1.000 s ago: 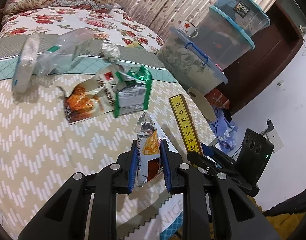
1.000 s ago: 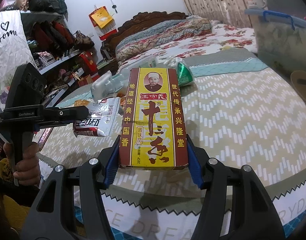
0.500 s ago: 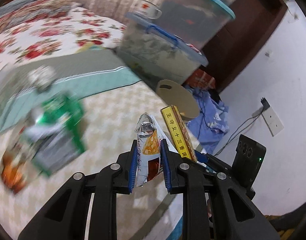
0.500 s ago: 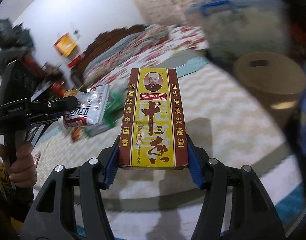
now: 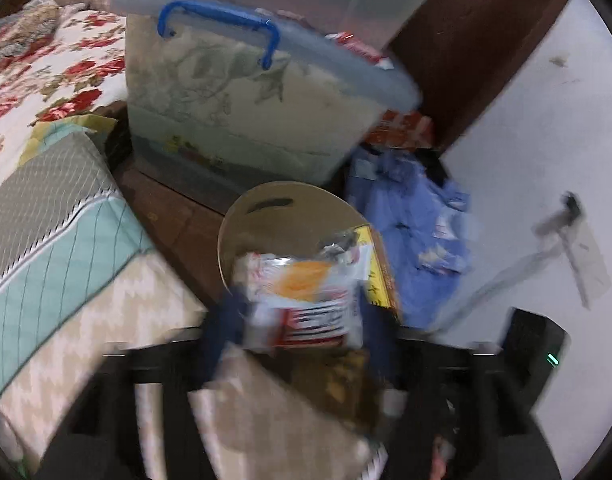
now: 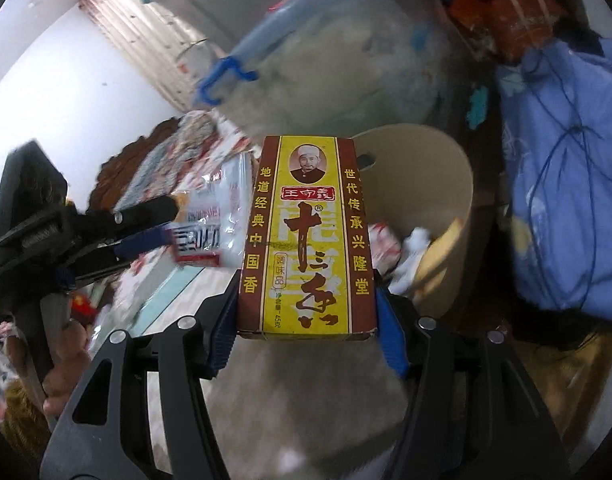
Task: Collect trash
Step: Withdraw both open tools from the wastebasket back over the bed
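My left gripper (image 5: 301, 312) is shut on a white and orange snack wrapper (image 5: 306, 300), held just in front of a round beige bin (image 5: 261, 208) on the floor; this view is blurred. My right gripper (image 6: 308, 328) is shut on a yellow and brown spice box (image 6: 308, 236), held beside the same bin (image 6: 438, 184), which has crumpled trash (image 6: 410, 256) inside. The left gripper (image 6: 145, 224) with its wrapper (image 6: 213, 224) shows at the left of the right wrist view. The spice box's edge (image 5: 376, 276) shows behind the wrapper in the left wrist view.
A clear storage box with a blue handle (image 5: 241, 92) stands right behind the bin. A blue cloth bundle (image 6: 566, 184) lies to the bin's right. The bed edge with its zigzag cover (image 5: 85, 320) is at the left. A white wall (image 5: 546, 120) is at the right.
Both grippers have swung from over the bed to the right and down to the bin on the floor, still gripping the wrapper and the spice box. The bin now fills the middle of both views.
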A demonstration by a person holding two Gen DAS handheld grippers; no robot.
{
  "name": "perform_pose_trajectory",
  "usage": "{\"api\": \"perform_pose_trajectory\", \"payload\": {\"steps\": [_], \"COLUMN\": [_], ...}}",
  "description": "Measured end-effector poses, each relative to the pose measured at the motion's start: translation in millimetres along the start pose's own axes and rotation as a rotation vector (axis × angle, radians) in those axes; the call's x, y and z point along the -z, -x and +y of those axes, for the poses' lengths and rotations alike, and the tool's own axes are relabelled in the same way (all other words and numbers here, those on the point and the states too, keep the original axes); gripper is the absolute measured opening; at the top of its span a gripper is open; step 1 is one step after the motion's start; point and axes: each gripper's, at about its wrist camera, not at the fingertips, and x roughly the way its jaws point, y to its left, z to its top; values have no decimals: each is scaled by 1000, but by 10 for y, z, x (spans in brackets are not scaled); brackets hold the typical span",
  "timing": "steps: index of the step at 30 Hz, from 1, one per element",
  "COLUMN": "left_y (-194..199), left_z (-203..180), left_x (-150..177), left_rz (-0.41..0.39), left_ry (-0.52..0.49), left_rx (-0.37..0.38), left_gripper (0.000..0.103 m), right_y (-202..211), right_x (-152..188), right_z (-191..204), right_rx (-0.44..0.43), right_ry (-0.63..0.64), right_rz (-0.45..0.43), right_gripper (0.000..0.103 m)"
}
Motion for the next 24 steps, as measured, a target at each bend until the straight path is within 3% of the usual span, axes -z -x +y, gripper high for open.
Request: {"api": "perform_pose_trajectory", "payload": {"steps": [2, 4, 7, 11, 14, 18, 21, 24], "left_y": [-119, -61, 204, 707, 1086, 1551, 1925, 2202], "left_z": [17, 75, 142, 303, 462, 762, 1125, 1472], "left_x": [-39, 6, 180, 638, 1115, 1800, 2315, 2628], "left_rz": [24, 21, -12, -34, -47, -59, -79, -111], "left_ry": [25, 60, 36, 43, 38, 50, 108, 199], "left_rx": [-10, 34, 44, 77, 69, 1, -84, -133], "left_gripper": [62, 62, 62, 62, 62, 62, 62, 62], "right_y": [33, 142, 255, 266, 180, -22, -213, -452], "right_x": [-29, -18, 39, 176, 368, 592, 800, 1002], "right_z": [-52, -58, -22, 113, 393, 774, 1139, 1539], "right_rx": [39, 28, 30, -54, -161, -259, -330, -421], "right_ry": [-8, -1, 26, 37, 67, 118, 157, 199], "right_rz": [-36, -89, -138, -114, -43, 71, 173, 287], "right_gripper": [78, 78, 78, 73, 65, 54, 52, 53]}}
